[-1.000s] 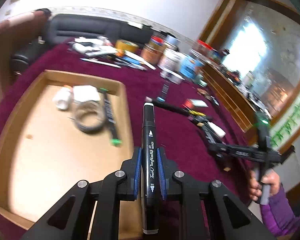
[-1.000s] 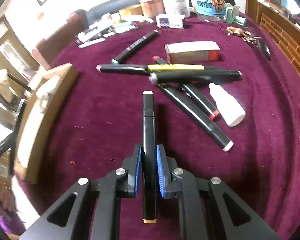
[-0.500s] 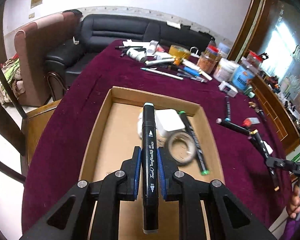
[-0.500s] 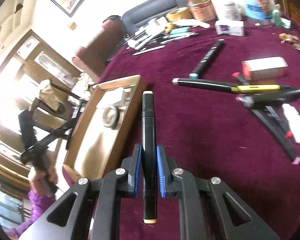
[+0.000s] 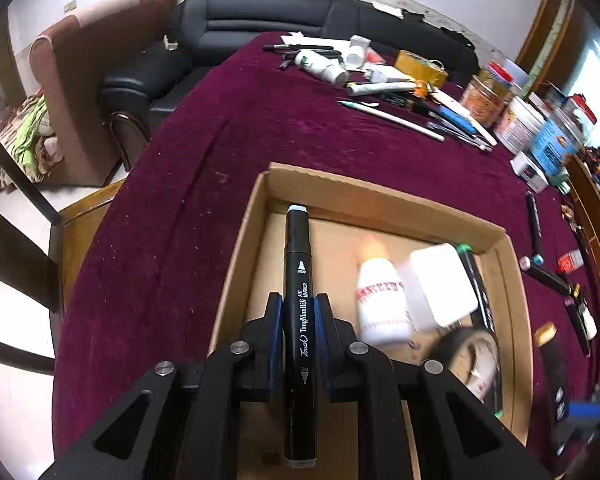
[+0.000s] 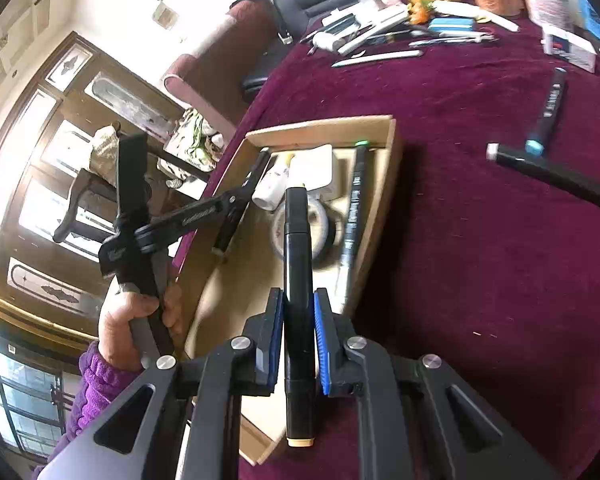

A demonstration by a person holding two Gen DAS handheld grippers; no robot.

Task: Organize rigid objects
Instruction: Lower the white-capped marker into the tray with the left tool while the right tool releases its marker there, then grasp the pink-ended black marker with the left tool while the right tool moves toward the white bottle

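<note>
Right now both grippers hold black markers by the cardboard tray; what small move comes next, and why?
Probably lower the left gripper and release its black art marker on the brown cardboard tray's bare floor: it hangs shut above open space left of the white bottle.

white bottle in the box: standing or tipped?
Tipped. The white bottle lies on its side on the cardboard box floor, beside the white case.
</note>
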